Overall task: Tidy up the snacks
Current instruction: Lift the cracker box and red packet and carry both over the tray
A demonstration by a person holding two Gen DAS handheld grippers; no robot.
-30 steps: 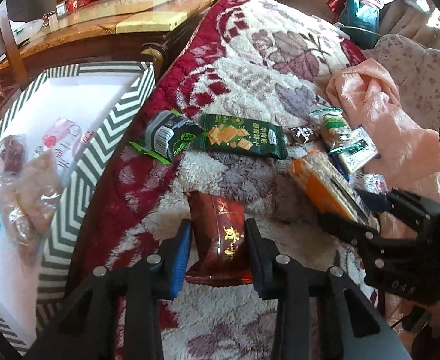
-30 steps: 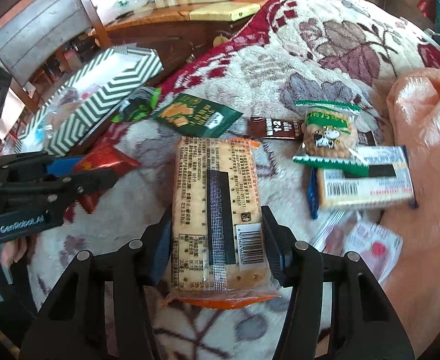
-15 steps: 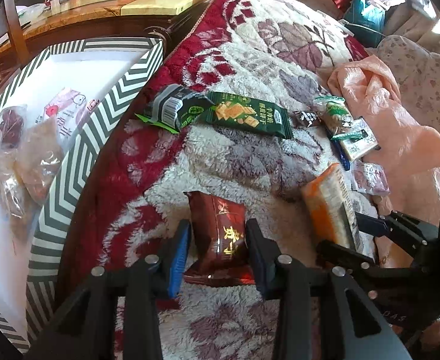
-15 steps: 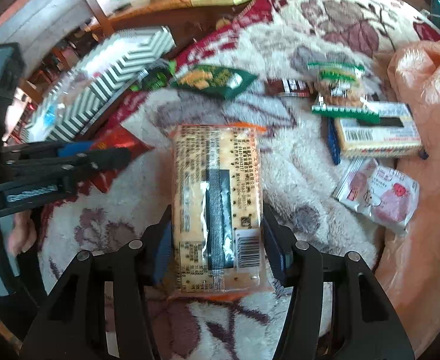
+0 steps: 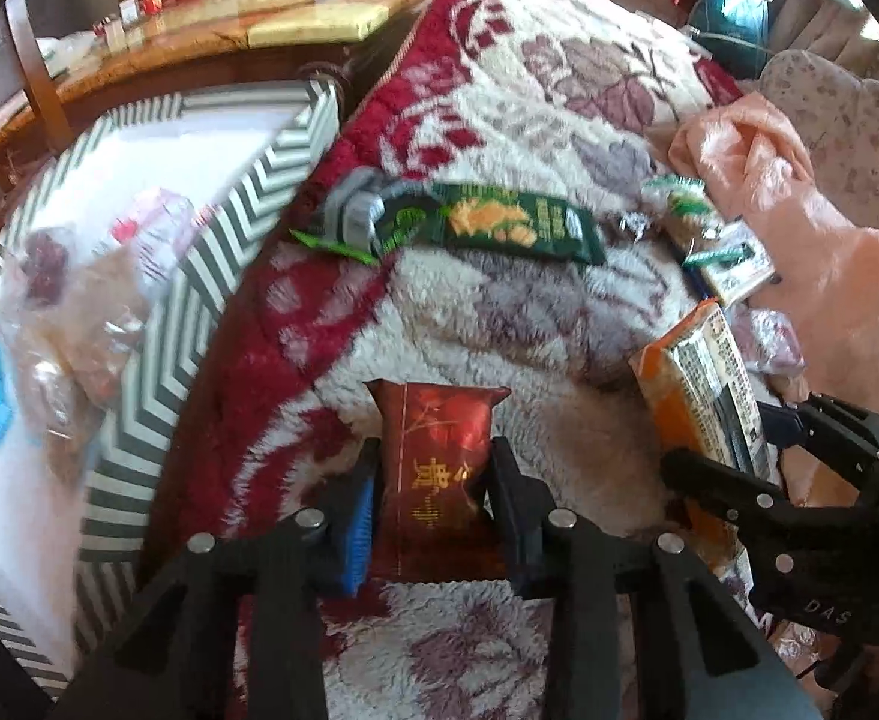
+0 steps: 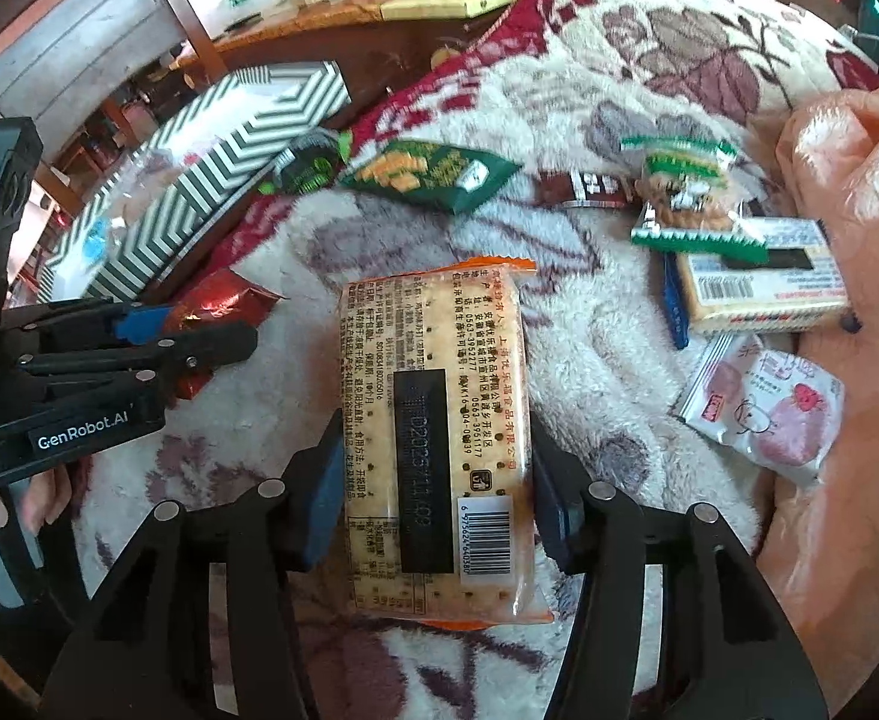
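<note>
A dark red foil snack packet (image 5: 439, 438) sits between the fingers of my left gripper (image 5: 433, 468). The jaws are closing and both pads press its sides just above the fluffy blanket. My right gripper (image 6: 433, 456) holds a long orange-edged cracker pack (image 6: 433, 360) lengthwise, and its jaws are closing against the pack's two long sides. In the left wrist view that cracker pack (image 5: 697, 372) tilts up at the right, in the right gripper (image 5: 733, 456). The right wrist view shows the left gripper (image 6: 199, 336) and red packet (image 6: 217, 300) at the left. A chevron-striped box (image 5: 199, 276) with several bagged snacks stands left.
On the blanket lie a green biscuit packet (image 5: 517, 225), a dark green-grey packet (image 5: 361, 216), a green-trimmed cookie bag (image 6: 685, 192), a boxed cracker pack (image 6: 763, 276) and a pink-white packet (image 6: 763, 408). A peach cloth (image 5: 799, 228) bunches at right. A wooden table (image 5: 259, 18) stands behind the box.
The left fingers have drawn in on the red packet, which now stands higher between them. The cracker pack stays between the right fingers. Both views have shifted only slightly.
</note>
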